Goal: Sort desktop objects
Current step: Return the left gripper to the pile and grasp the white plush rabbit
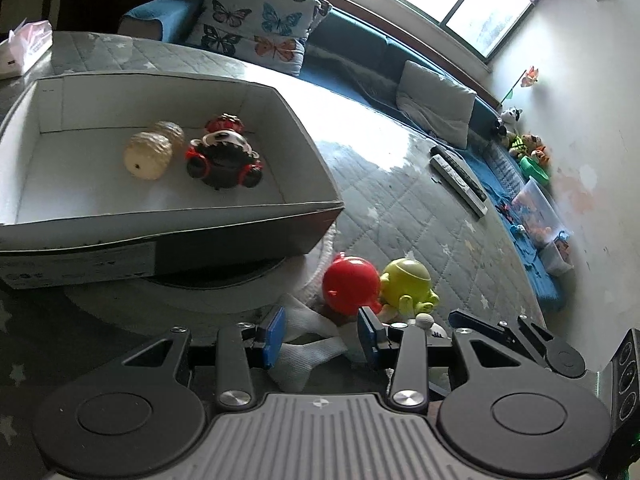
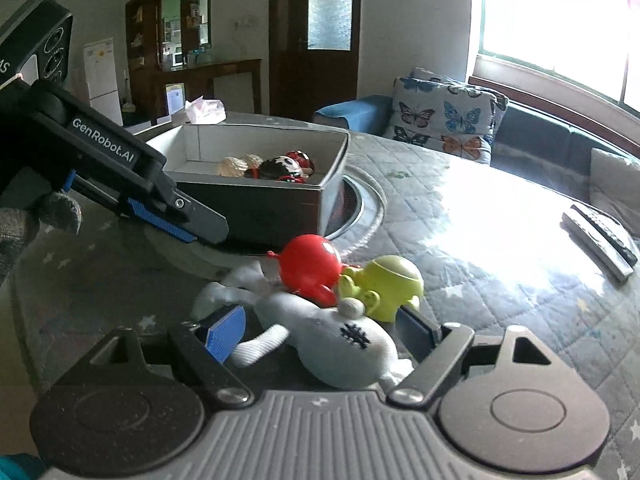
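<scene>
A cardboard box (image 1: 304, 128) holds two cream walnut-like balls (image 1: 148, 155) and a black-and-red figure (image 1: 224, 156); the box also shows in the right wrist view (image 2: 332, 148). A red round toy (image 1: 351, 283) (image 2: 310, 266) and a yellow-green toy (image 1: 406, 280) (image 2: 384, 282) lie together on the table. A white plush toy (image 2: 336, 344) (image 1: 304, 344) lies in front of them. My left gripper (image 1: 322, 334) is open, its jaws either side of the plush's limbs. My right gripper (image 2: 320, 332) is open around the plush's body. The left gripper also shows in the right wrist view (image 2: 188, 220).
The quilted grey tablecloth (image 1: 400, 208) covers a round table with a turntable (image 2: 372, 204) under the box. Two remote controls (image 1: 460, 180) (image 2: 600, 236) lie at the far right edge. A tissue pack (image 1: 24, 48) sits behind the box. A sofa with cushions lies beyond.
</scene>
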Motion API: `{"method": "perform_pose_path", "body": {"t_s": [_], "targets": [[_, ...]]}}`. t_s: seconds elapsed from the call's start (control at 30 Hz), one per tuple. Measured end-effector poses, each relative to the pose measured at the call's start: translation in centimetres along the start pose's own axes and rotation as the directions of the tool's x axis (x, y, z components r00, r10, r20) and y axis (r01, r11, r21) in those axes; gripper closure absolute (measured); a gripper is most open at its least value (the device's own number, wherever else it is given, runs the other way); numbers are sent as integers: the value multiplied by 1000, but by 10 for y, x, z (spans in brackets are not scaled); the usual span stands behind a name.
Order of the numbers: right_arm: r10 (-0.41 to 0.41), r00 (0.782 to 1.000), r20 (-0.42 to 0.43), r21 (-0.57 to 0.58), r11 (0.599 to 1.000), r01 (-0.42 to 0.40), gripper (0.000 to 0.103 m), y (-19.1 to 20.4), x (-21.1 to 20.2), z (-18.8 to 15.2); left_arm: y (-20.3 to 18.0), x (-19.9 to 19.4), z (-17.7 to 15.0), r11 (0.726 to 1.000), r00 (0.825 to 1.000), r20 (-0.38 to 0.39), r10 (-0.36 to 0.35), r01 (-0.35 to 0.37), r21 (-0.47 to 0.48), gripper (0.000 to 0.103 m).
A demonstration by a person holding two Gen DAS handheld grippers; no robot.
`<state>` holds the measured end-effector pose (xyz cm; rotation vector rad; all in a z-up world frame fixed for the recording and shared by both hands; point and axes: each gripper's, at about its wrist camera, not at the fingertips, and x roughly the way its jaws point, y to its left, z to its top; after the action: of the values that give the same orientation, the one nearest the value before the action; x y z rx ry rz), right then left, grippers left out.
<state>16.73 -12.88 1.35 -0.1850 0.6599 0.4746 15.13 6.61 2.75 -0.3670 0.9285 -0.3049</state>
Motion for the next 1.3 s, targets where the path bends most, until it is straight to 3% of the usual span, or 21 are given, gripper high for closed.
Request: {"method": "perform_pose_path", "body": {"t_s": [0.37,0.77,1.0,1.13,1.3], "targets": [[31,999,-43,11,999,-30,18,6,0,-15,0,11,-2,1000,999,-31,-13,13,-16,61],[180,980,-82,-20,983,-182,18,27,-19,-19,21,12,-13,989,995,-67,-68,59,-133,61],[147,986,-85,5,989,-147,32,23,-12,-17,14,22,-12,978,991,-67,-117,103,-181,61],[144,983,-111,14,990,-143,45,22,-5,-18,16,34,-14,969,989,-86,-118,95,-228,61],[157,981,-115,13,988,-157,53,26,-4,-21,20,44,-14,957,988,-96,-118,87,-278,61]]}}
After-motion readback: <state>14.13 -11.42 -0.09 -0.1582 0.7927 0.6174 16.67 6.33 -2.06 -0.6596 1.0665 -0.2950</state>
